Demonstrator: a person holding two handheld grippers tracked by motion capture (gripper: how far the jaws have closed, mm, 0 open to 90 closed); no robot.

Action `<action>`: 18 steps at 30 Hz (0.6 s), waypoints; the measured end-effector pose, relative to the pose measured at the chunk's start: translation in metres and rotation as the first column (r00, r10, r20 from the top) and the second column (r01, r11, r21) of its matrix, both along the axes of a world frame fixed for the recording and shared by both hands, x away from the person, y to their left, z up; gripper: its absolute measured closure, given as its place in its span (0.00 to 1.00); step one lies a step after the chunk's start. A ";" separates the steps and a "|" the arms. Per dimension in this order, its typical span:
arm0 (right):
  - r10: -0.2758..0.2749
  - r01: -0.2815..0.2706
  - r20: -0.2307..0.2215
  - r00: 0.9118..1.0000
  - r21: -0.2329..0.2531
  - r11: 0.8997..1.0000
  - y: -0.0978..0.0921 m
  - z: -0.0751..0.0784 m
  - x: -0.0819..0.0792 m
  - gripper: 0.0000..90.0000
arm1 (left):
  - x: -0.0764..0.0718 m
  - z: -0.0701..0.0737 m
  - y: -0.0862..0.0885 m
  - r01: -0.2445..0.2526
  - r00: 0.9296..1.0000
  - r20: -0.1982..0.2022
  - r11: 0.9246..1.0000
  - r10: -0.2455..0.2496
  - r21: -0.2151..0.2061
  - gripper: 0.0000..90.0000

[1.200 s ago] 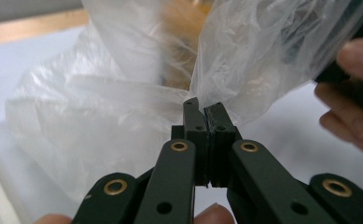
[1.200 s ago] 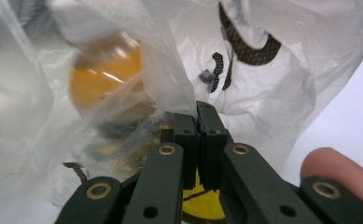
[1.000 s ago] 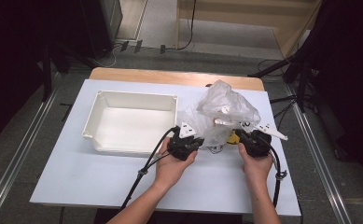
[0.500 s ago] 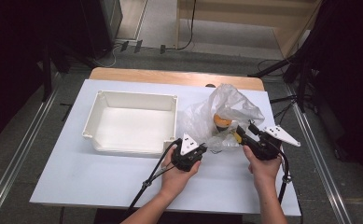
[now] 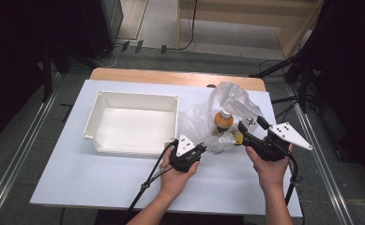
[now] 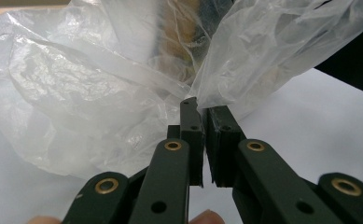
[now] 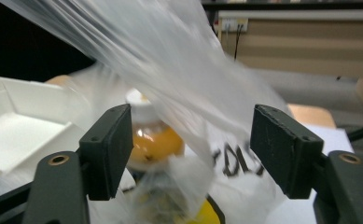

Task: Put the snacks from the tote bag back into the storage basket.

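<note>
Plastic bag (image 5: pixel 227 112) near the tabletop's right edge, beside the white tray (image 5: pixel 135 123), holds an orange bottle (image 5: pixel 224 121). Our left tool (image 6: pixel 202 140) pinches its film; our right tool (image 7: pixel 193 149) gapes empty. We should keep the pinch firm and approach slowly.

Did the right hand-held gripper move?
Yes. The right hand-held gripper has pulled away to the right from the white tray, with the plastic bag now between the two.

Thin, glossy, crinkled clear plastic bag (image 5: pixel 231 105); matt white tray (image 5: pixel 135 123).
</note>
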State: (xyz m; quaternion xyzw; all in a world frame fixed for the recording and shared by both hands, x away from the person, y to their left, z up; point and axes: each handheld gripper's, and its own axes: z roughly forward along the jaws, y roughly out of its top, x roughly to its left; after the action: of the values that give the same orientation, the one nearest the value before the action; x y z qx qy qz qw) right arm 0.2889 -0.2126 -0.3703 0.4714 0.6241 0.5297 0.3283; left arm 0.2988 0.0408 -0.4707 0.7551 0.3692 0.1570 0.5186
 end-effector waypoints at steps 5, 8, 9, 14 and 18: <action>-0.011 0.012 0.033 0.999 -0.022 1.000 0.009 0.014 0.003 0.29 | -0.001 0.000 -0.002 0.003 1.000 0.005 1.000 -0.003 0.003 0.96; -0.020 0.021 0.026 0.999 -0.040 0.999 0.014 0.016 0.011 0.44 | -0.001 -0.001 -0.001 0.004 1.000 0.009 1.000 -0.004 0.002 0.96; -0.023 0.025 0.031 0.999 -0.044 0.999 0.015 0.017 0.014 0.53 | -0.001 -0.001 -0.001 0.005 1.000 0.011 1.000 -0.005 0.005 0.96; -0.026 0.027 0.014 1.000 -0.028 0.999 0.016 0.022 0.035 0.96 | -0.001 0.000 -0.001 0.002 1.000 0.012 1.000 -0.002 0.009 0.96; -0.015 0.016 -0.094 0.995 0.018 1.000 0.008 0.007 0.065 1.00 | -0.002 0.000 0.000 0.004 1.000 0.011 1.000 -0.004 0.012 0.96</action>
State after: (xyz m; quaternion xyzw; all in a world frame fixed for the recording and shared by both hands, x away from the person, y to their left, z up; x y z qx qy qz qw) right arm 0.3538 -0.2047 -0.3634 0.5036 0.6302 0.5102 0.2984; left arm 0.2971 0.0406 -0.4709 0.7580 0.3639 0.1624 0.5164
